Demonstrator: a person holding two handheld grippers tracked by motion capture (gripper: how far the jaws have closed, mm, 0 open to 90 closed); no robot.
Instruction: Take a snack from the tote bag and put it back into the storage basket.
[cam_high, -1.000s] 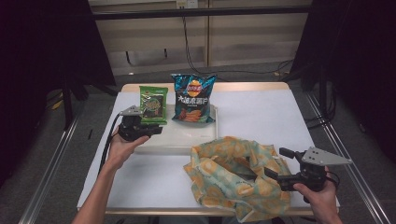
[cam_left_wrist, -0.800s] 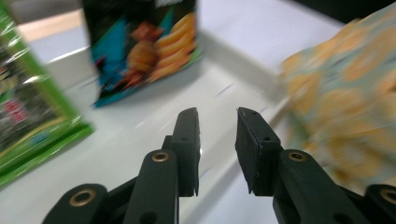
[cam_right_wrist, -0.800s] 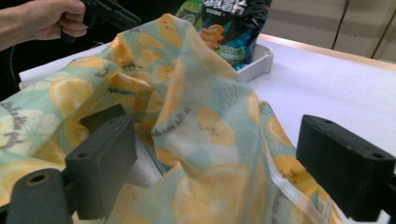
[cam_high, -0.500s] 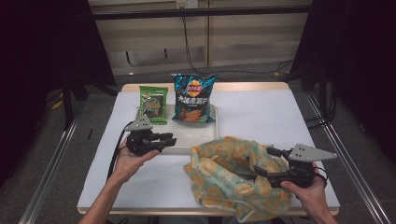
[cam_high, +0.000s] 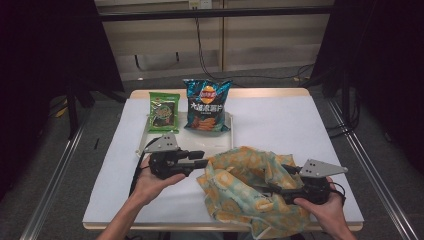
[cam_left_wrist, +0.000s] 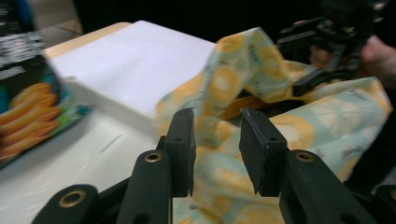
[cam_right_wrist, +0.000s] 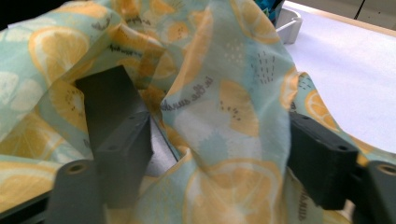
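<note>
On the white table (cam_high: 310, 130) lie one lemon-print bag (cam_high: 250, 192) near the front, two snack packets behind. Left gripper (cam_high: 200, 159) opening, empty, beside the bag; right gripper (cam_high: 270, 182) closing around a fold.

- A white table (cam_high: 310, 130) carries a crumpled lemon-print cloth bag (cam_high: 250, 192) near its front edge.
- The left gripper (cam_high: 201, 159) points at the bag's left edge, its jaws just opening with nothing between them.
- The right gripper (cam_high: 277, 181) reaches into the bag's folds, its jaws just closing around fabric.
- Behind, a blue chip bag (cam_high: 206, 105) and a green snack packet (cam_high: 163, 112) stand upright in a tray (cam_high: 229, 122).
</note>
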